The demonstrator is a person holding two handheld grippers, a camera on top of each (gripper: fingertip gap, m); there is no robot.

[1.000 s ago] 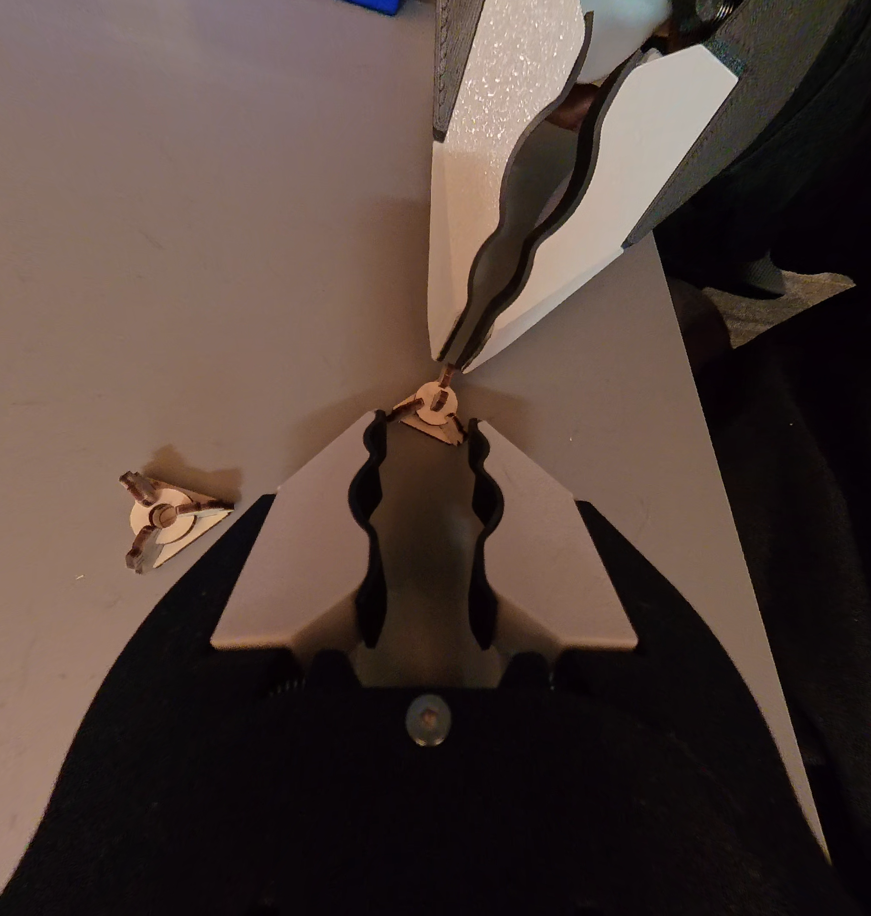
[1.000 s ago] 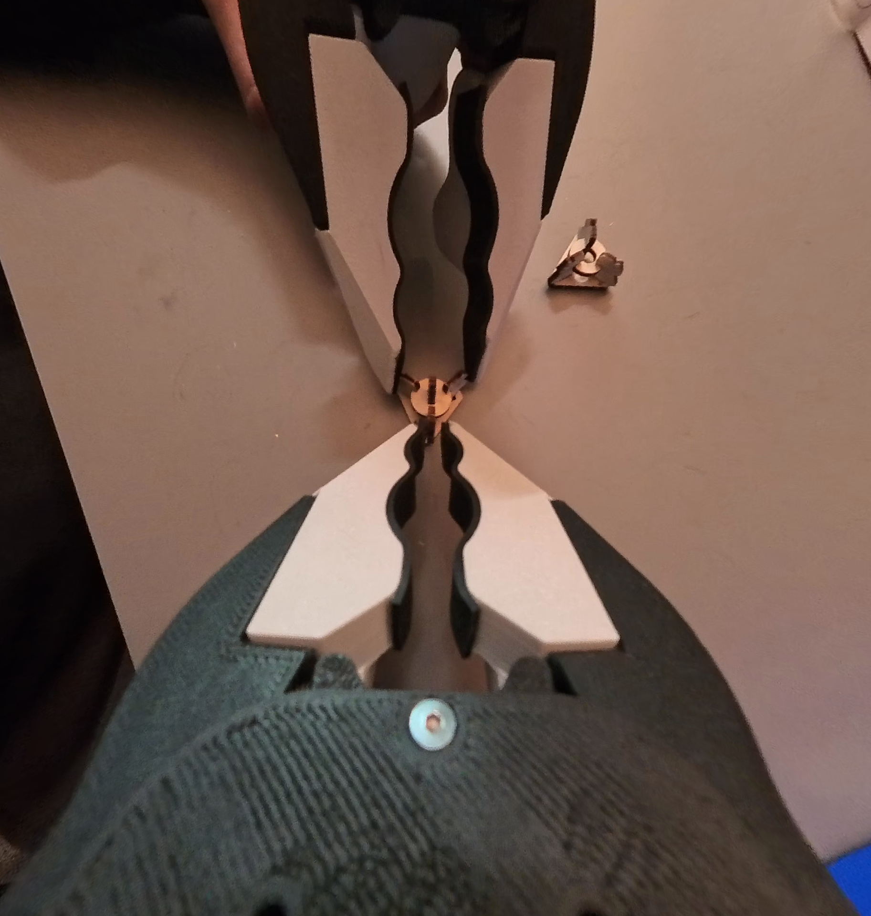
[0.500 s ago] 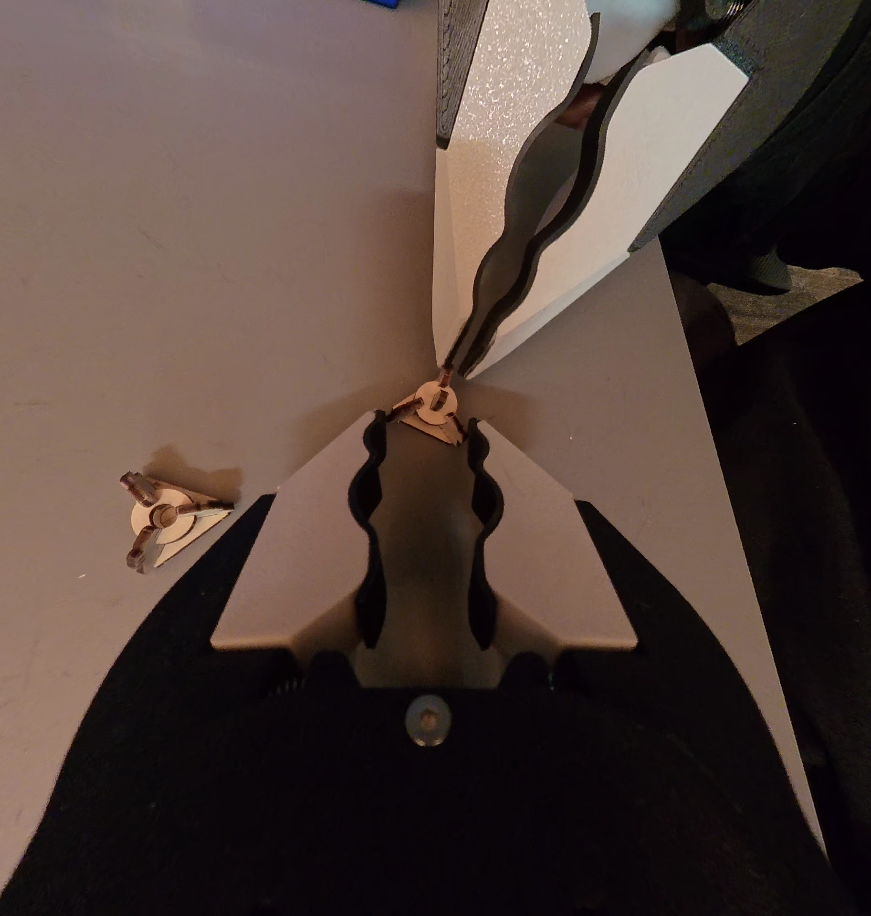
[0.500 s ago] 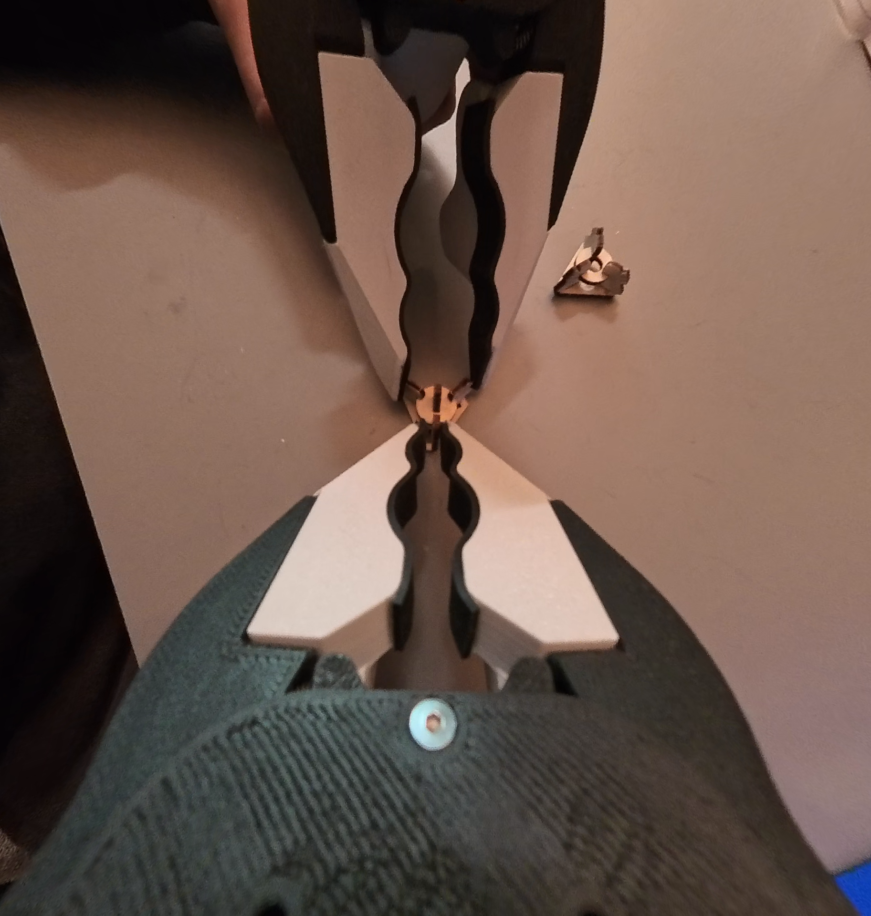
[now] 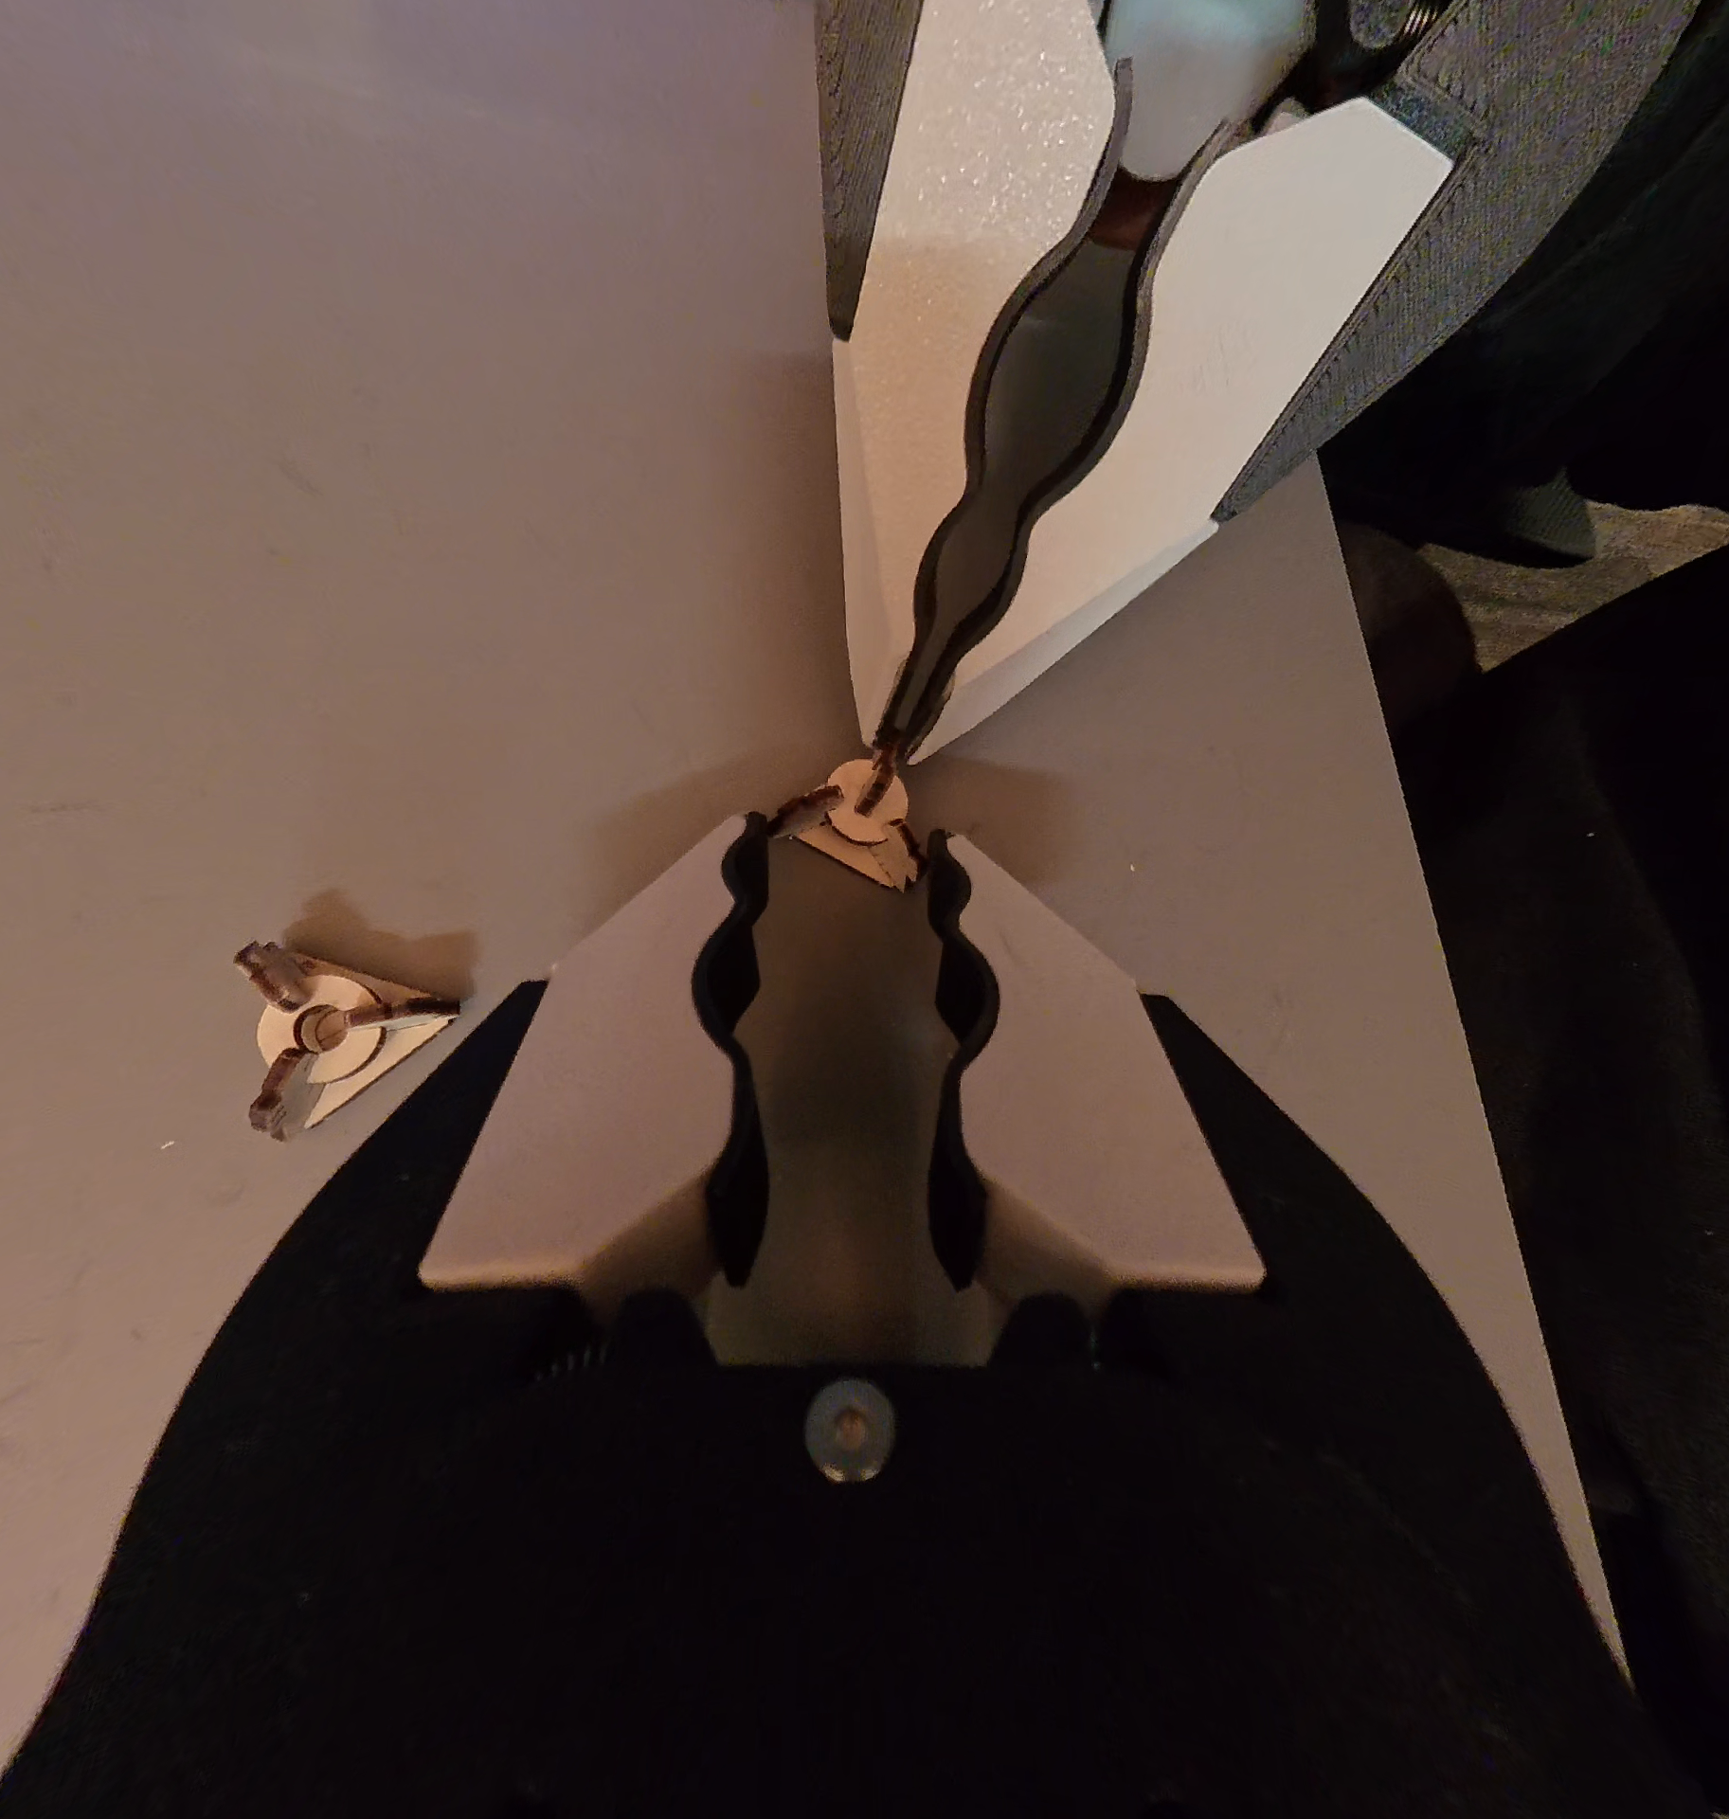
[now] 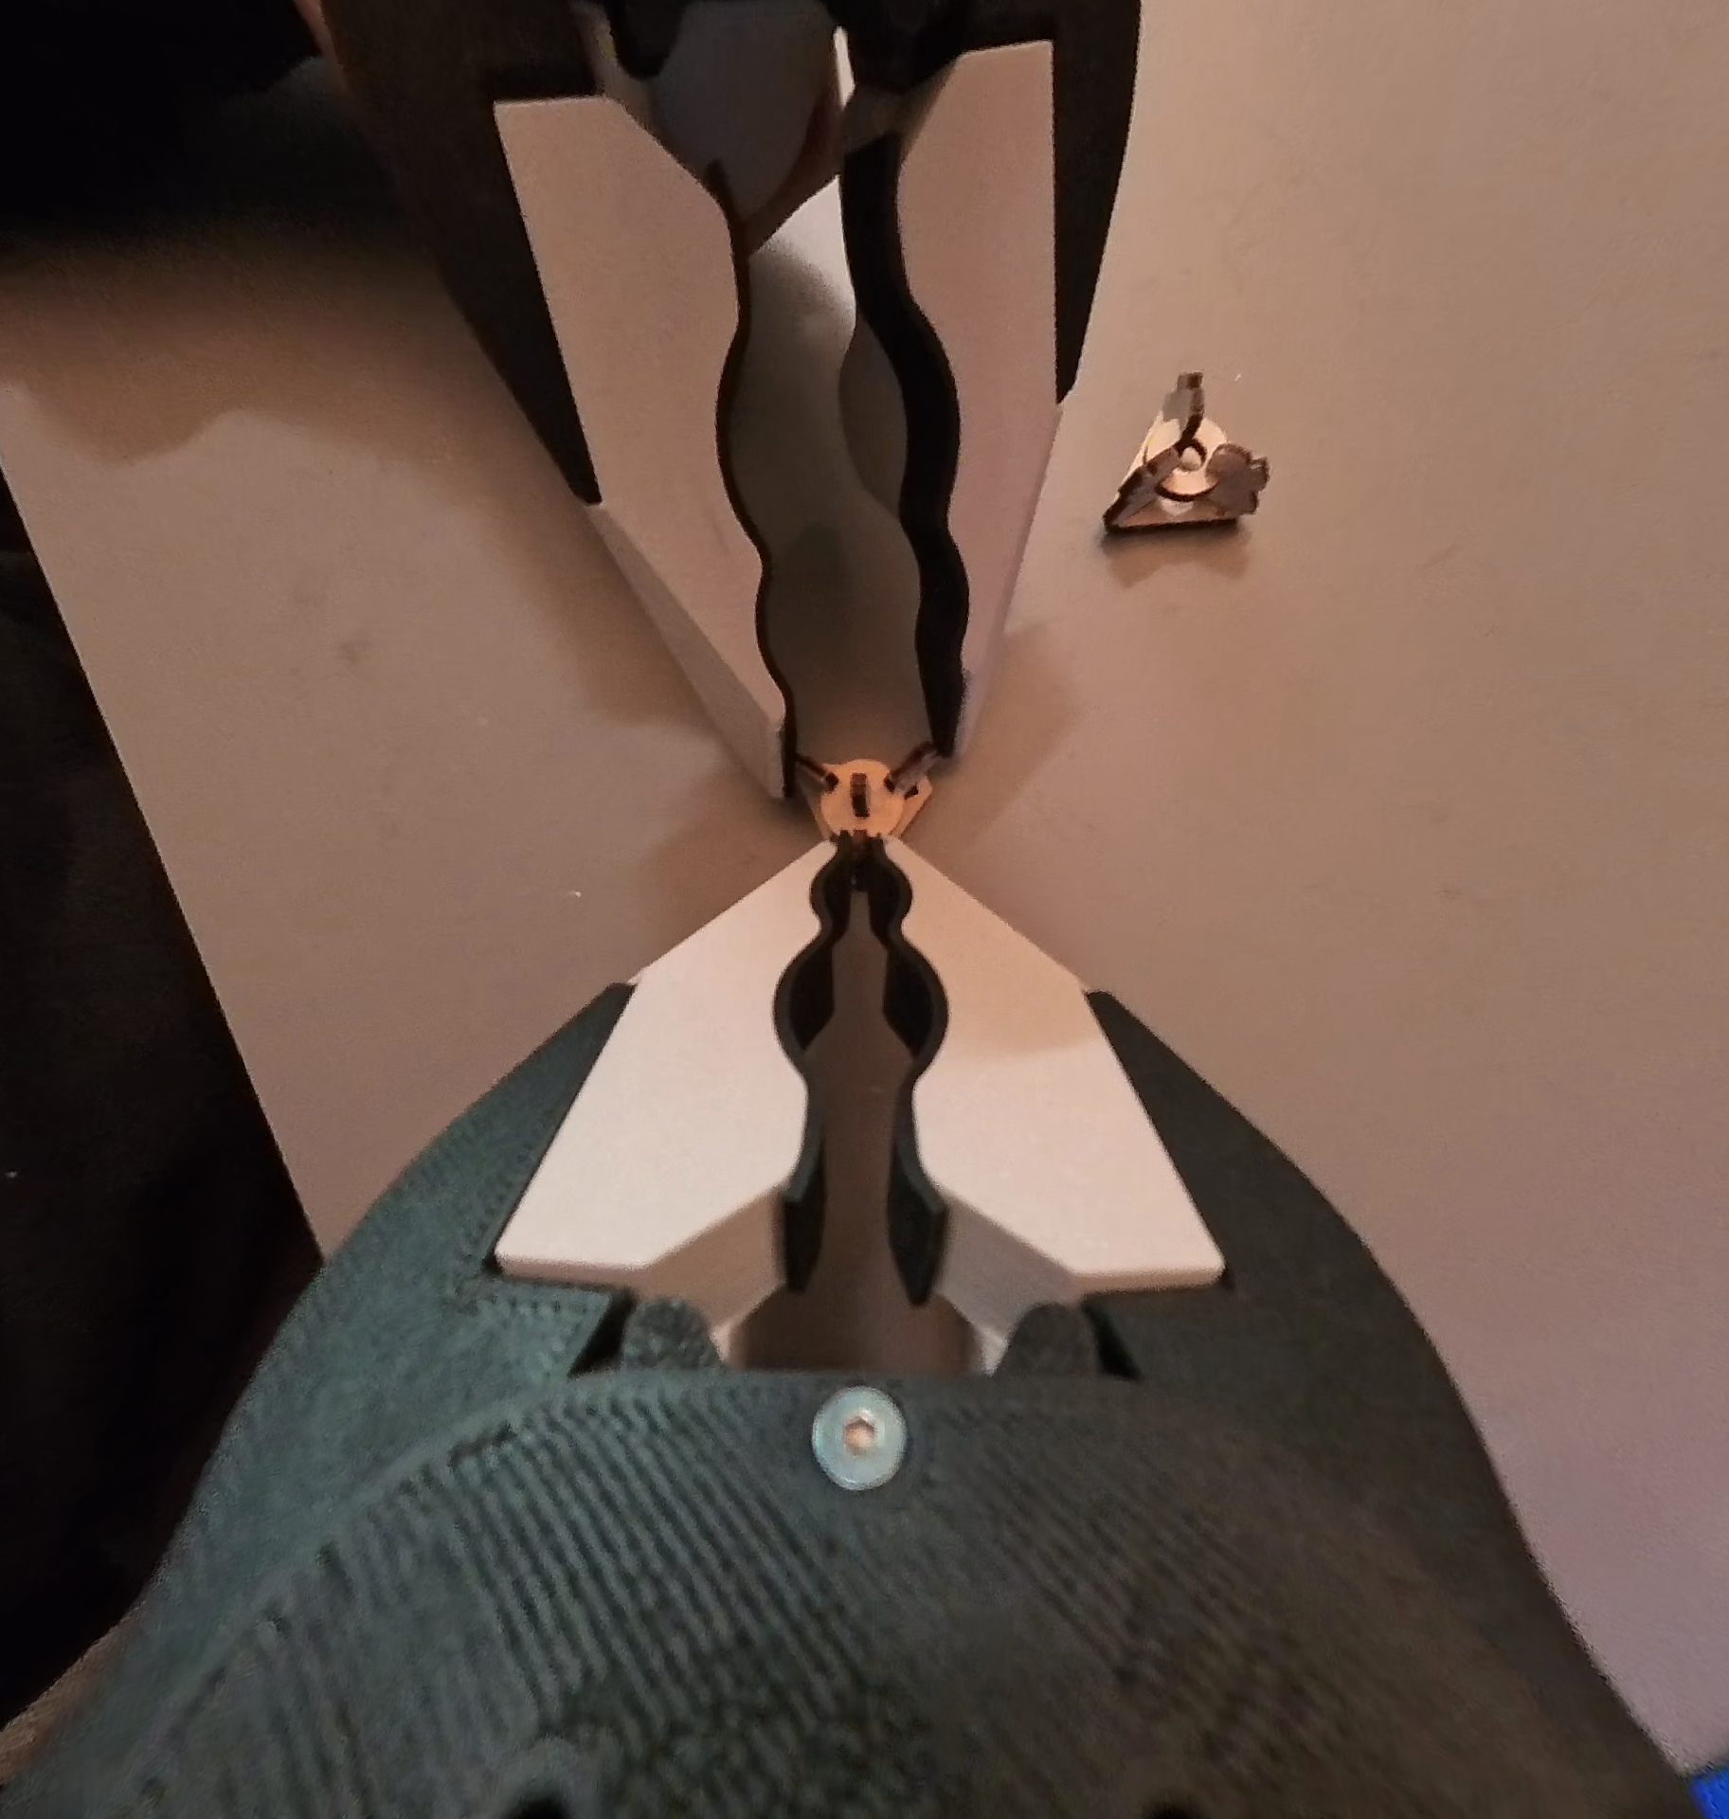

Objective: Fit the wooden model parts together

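Pale table (image 5: 348, 492) – both grippers grip one wooden assembly (image 5: 860, 827).

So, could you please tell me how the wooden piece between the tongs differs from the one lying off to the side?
The wooden piece between the tongs is gripped: the left tongs span two of its fins and the right tongs pinch the third. The side piece lies untouched on the table, apart from both. Both are flat triangles with a round disc and three dark fins.
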